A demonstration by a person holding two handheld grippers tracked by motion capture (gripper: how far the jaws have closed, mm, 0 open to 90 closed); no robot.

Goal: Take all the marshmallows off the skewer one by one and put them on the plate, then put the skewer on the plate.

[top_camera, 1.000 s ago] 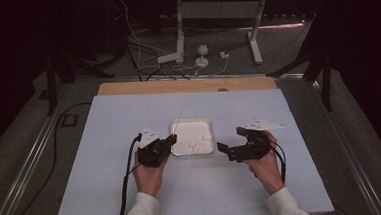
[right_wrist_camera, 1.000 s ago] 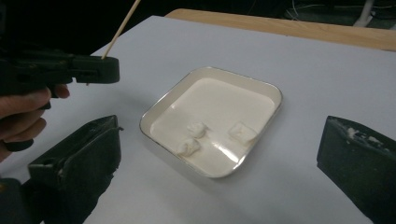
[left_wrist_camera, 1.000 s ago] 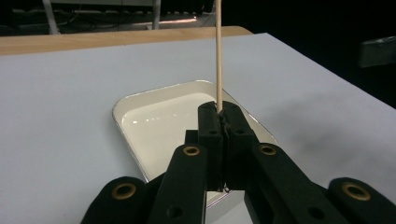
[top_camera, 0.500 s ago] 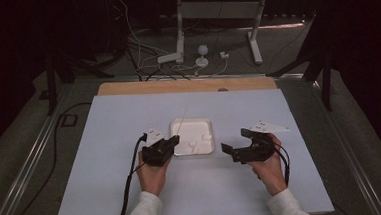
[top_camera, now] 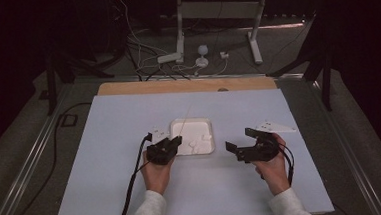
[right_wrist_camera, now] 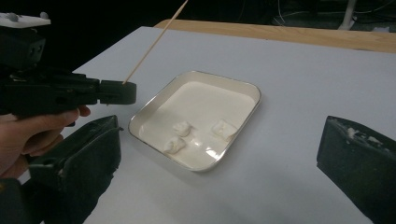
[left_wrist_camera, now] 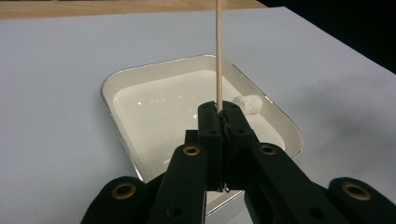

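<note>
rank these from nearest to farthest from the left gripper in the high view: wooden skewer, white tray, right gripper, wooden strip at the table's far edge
1. wooden skewer: clamped in the left gripper, slanting up and away over the tray.
2. white tray: just beside the jaws, toward the right gripper.
3. right gripper: beyond the tray, on the person's right.
4. wooden strip: along the table's far edge.

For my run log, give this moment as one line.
left gripper: shut on skewer | right gripper: open, empty | tray: three marshmallows
</note>
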